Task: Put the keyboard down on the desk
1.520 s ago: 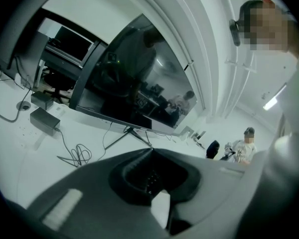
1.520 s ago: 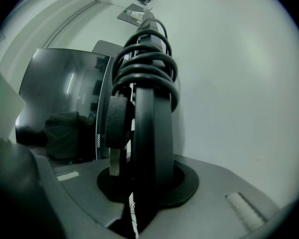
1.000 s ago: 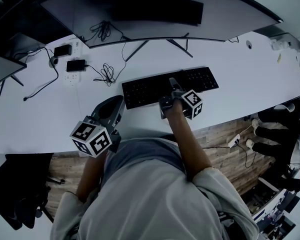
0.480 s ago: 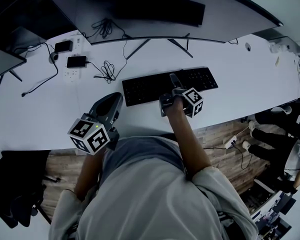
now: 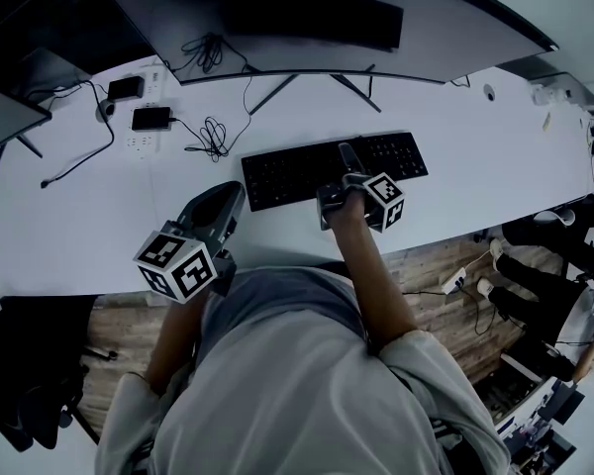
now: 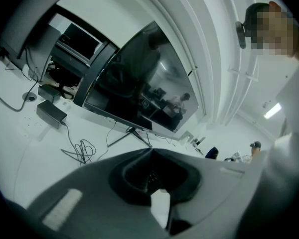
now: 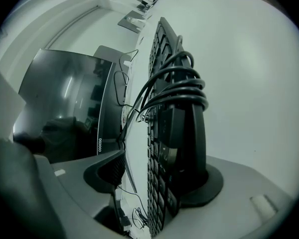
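The black keyboard lies flat on the white desk in front of the monitor. My right gripper reaches over its front edge near the middle. In the right gripper view the keyboard stands between the jaws of the right gripper, which have just been opening. The jaw on the key side stands off the keys with a gap. A bundle of black cable loops by the other finger. My left gripper hovers left of the keyboard near the desk's front edge. Seen in its own view, the left gripper has its tips together and holds nothing.
A large curved monitor stands on thin legs behind the keyboard. At the far left lie a power strip with adapters and coiled cables. Wooden floor shows beyond the desk's front edge, with a person's shoes at right.
Both grippers and the keyboard keep their places on the desk. The person's shoes at the right edge have shifted a little.
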{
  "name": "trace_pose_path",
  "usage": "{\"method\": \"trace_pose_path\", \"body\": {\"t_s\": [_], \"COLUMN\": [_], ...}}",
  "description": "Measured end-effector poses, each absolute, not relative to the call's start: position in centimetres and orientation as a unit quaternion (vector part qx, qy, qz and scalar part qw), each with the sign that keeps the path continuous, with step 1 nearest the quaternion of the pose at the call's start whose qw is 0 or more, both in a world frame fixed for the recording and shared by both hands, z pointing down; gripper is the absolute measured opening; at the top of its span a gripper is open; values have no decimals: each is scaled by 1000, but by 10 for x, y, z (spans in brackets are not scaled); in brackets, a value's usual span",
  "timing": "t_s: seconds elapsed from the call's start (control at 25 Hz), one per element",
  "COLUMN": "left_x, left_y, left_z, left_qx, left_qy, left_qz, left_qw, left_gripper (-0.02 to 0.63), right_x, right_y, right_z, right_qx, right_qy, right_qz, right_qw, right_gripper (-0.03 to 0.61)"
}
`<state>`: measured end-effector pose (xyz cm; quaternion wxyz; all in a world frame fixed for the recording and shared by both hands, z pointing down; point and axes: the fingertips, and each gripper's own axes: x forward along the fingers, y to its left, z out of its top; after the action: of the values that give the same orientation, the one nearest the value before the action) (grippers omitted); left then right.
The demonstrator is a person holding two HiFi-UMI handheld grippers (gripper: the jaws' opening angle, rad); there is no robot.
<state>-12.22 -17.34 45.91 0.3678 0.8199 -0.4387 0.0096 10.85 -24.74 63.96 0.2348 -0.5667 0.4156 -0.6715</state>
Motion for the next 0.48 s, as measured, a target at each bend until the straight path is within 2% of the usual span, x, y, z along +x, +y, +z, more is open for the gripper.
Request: {"method": "trace_pose_path", "body": {"t_s": [0.36,0.48], "left_x": [-120,-118], "left_y": [-170,-168], "left_z": [457,457], "left_qx": [822,823], "left_qy": [-436,-434], "left_qz": [9,9], "left_qw": [366,366], "left_gripper": [0,0], "right_x": [113,112], "right_y": [-245,-245], "right_z": [633,631], "right_qx": [-576,-577], "right_qy": [424,429], "right_qz": [-663,-662], "right_qw": [221,213], "right_gripper": [357,405]}}
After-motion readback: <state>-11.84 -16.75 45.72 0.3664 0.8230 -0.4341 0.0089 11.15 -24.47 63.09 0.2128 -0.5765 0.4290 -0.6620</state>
